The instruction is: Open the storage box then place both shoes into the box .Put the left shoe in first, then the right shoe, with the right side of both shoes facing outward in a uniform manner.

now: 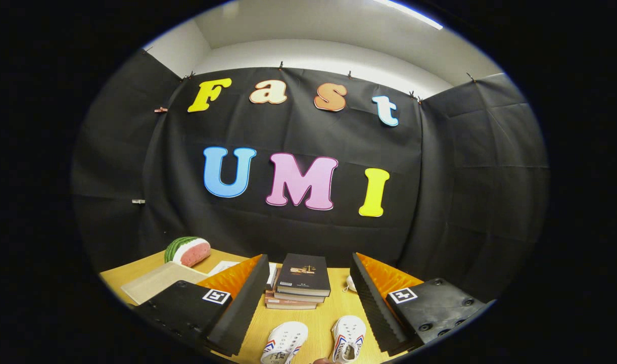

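Two white canvas shoes with red and blue stripes lie side by side on the wooden table, toes pointing away from me: one shoe (285, 342) nearer the left finger, the other shoe (348, 337) nearer the right finger. Both lie between the fingers of my gripper (311, 313), low in the gap. The gripper is open wide with nothing held, its left finger (240, 308) and right finger (374, 308) spread far apart above the table.
A stack of books (300, 283) with a dark cover on top stands just beyond the shoes. A watermelon slice (188, 251) and a flat beige tray (159, 280) sit at the far left of the table (313, 328). Black cloth walls close the booth behind.
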A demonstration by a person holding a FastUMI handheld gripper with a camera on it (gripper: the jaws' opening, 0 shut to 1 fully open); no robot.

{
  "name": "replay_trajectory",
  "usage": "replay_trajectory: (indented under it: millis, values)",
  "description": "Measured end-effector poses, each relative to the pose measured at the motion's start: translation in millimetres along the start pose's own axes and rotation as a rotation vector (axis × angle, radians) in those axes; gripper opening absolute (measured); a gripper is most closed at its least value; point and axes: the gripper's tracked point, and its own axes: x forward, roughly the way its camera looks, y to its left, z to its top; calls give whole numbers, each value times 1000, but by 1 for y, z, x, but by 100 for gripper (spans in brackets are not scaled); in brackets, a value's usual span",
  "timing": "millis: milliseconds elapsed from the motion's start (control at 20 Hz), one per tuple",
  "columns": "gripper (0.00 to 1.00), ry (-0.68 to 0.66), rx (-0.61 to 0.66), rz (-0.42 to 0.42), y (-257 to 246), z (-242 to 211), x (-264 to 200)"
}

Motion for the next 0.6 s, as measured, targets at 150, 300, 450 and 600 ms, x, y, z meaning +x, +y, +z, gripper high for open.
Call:
replay_trajectory:
  millis: [150, 300, 450, 600]
  values:
    - [97, 3, -2, -9, 1, 2, 3]
    - [97, 9, 6, -13, 3, 3, 3]
    - [97, 11, 5, -7, 7, 3, 5]
    - [97, 19, 9, 7, 11, 0, 7]
